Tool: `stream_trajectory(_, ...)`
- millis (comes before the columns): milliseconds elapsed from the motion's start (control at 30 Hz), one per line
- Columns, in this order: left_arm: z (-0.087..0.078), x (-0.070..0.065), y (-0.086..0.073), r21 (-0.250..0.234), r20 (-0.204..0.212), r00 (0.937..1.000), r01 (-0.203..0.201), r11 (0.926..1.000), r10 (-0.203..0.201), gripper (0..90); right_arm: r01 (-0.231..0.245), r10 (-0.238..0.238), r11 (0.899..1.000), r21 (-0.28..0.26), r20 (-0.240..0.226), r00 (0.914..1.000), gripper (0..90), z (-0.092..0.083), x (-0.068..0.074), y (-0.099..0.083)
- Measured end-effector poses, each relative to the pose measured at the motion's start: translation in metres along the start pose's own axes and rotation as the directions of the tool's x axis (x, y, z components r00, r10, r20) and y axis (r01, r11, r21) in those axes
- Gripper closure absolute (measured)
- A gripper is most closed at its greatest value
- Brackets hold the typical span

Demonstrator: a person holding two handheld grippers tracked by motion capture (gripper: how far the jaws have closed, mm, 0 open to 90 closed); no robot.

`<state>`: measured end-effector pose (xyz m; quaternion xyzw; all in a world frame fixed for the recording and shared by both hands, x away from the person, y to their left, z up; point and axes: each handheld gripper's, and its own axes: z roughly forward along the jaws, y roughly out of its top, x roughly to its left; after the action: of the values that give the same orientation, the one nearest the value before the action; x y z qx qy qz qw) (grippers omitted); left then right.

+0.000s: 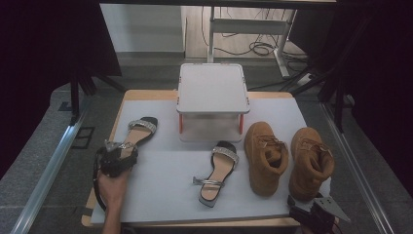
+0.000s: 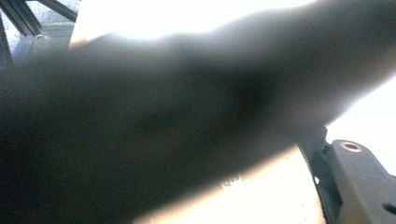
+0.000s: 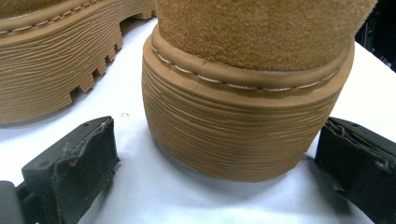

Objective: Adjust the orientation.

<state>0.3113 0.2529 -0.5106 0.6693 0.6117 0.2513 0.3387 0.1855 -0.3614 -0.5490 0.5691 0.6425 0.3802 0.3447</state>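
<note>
Two black sandals with silver straps lie on the white mat (image 1: 160, 195). My left gripper (image 1: 118, 155) sits over the heel of the left sandal (image 1: 141, 126). In the left gripper view that sandal's pale insole (image 2: 261, 191) lies against one finger (image 2: 355, 177), under a dark blur. The other sandal (image 1: 219, 168) lies mid-table. Two tan suede boots (image 1: 265, 156) (image 1: 309, 161) stand at the right. My right gripper (image 1: 311, 207) (image 3: 215, 135) is open, its jaws on either side of the right boot's heel (image 3: 243, 37) without touching it.
A white stand on red legs (image 1: 213, 87) occupies the back middle of the table. The second boot's ridged sole (image 3: 46, 70) lies close to my right gripper's left jaw. Metal rails run along both sides of the table.
</note>
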Motion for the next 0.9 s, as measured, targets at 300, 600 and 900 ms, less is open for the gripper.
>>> stream_trajectory(300, -0.017, -0.003, -0.007, -0.023, 0.038, 0.9993, -0.006, 0.9997, 0.006, 38.2, -0.001, 0.001, 1.0, 0.0, 0.001, 1.0, 0.0, 0.0, 0.0, 0.0)
stream_trajectory(600, -0.027, -0.011, -0.012, -0.023, 0.066, 0.9976, -0.019, 0.9996, 0.02, 38.2, -0.003, 0.003, 1.0, -0.001, 0.0, 1.0, 0.0, 0.0, 0.0, 0.0)
stream_trajectory(900, -0.041, -0.026, -0.013, -0.04, 0.095, 0.994, -0.052, 0.9979, 0.055, 38.2, -0.004, 0.004, 1.0, -0.001, 0.0, 1.0, 0.0, 0.0, 0.0, 0.0)
